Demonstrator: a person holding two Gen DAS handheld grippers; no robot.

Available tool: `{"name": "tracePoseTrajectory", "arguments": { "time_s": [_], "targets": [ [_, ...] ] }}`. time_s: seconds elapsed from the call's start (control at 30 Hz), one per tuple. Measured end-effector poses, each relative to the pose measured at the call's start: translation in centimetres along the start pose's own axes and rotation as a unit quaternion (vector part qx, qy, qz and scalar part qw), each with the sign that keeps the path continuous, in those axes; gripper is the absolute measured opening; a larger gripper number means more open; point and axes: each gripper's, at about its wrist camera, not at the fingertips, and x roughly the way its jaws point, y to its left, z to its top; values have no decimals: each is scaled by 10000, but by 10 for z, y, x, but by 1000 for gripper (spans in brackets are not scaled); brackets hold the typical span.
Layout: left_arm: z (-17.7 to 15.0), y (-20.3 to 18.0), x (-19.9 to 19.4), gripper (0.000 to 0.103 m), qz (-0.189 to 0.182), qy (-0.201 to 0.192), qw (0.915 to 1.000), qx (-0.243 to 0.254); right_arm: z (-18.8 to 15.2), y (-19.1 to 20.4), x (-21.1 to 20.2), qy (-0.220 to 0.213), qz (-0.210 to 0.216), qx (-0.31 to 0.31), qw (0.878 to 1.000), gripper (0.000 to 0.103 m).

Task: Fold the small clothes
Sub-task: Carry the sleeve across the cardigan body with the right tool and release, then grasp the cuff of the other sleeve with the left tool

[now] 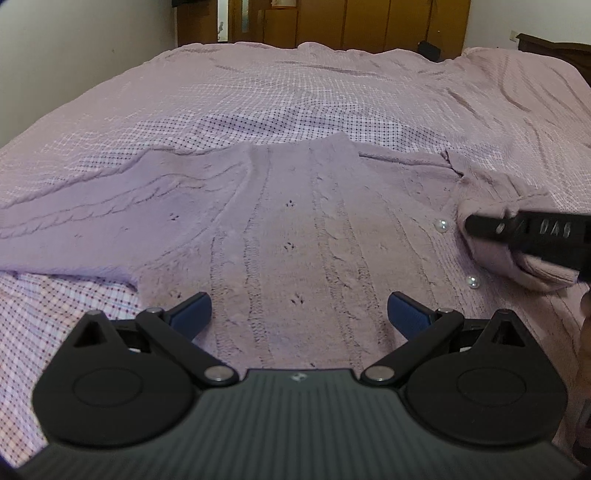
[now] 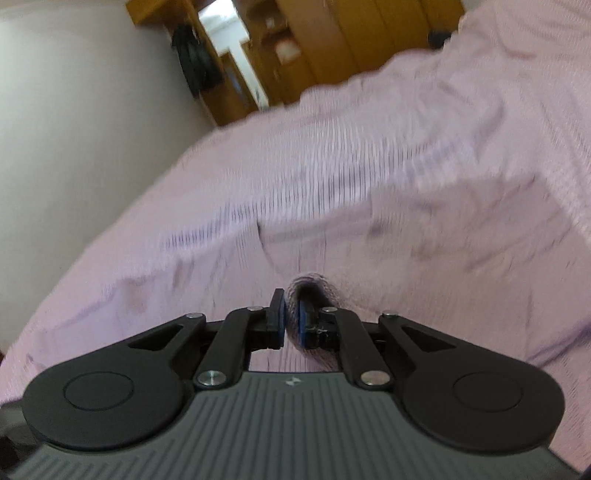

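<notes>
- Early in the fold, by the look of it: lilac cable-knit cardigan (image 1: 295, 229) spread flat across the near part of the bed (image 1: 295, 96), body mostly unfolded.
- One step under way: right sleeve (image 1: 495, 206) bunched and lifted from the right side, pinched by the right gripper (image 2: 291, 321), jaws closed narrow on a roll of knit cuff.
- Left sleeve (image 1: 85, 214) lying stretched out to the left, flat on the bed, not yet folded in.
- Left gripper (image 1: 299, 314) poised low over the near hem, jaws spread wide, holding nothing; contact with the knit impossible to judge.
- Likely left to do: lay the right sleeve across the body, bring the left sleeve in, then fold the body over.
- Two pearl buttons (image 1: 441, 224) showing on the placket just beside the raised sleeve; a possible snag or lump under a fold.
- Checked pink bedspread (image 1: 48, 332) rumpled with ridges on the far right; soft, uneven base for a crisp crease.
- Wooden wardrobes (image 1: 369, 22) and a pale wall (image 1: 74, 55) beyond the far edge, well apart from the work.
- Right wrist view heavily blurred; little else readable there.
</notes>
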Motion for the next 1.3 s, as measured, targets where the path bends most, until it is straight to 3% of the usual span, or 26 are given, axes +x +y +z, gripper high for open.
{"name": "tracePoseTrajectory", "arguments": {
  "time_s": [0.1, 0.3, 0.5, 0.67, 0.77, 0.87, 1.13, 1.27, 1.3],
  "targets": [
    [-1, -4, -1, 103, -62, -28, 9999, 88, -7, 1, -8, 65, 88, -154, 9998, 49],
    [4, -24, -12, 103, -262, -147, 9990, 344, 11, -19, -47, -168, 40, -619, 9979, 71],
    [10, -73, -22, 103, -355, -427, 9934, 1004, 26, -71, -77, -495, -434, -352, 9972, 72],
    [18, -123, -19, 103, -860, -532, 9884, 1130, 35, -126, -78, -433, -1130, 434, 9917, 72],
    [16, -150, -11, 100, -1133, -524, 9849, 1197, 41, -145, -85, -454, -1231, 728, 9887, 72],
    [7, -178, -5, 97, -1257, -514, 9782, 1573, 45, -154, -94, -504, -1281, 711, 9879, 72],
    [-4, -217, 12, 70, -1311, -442, 9642, 2262, 50, -167, -84, -243, -1222, 924, 9879, 72],
    [-3, -220, 24, 30, -1393, -246, 9621, 2333, 53, -161, -79, -183, -1222, 802, 9891, 72],
    [-3, -219, 25, 26, -1458, -223, 9623, 2286, 52, -160, -76, -164, -1217, 794, 9893, 72]
  ]
}}
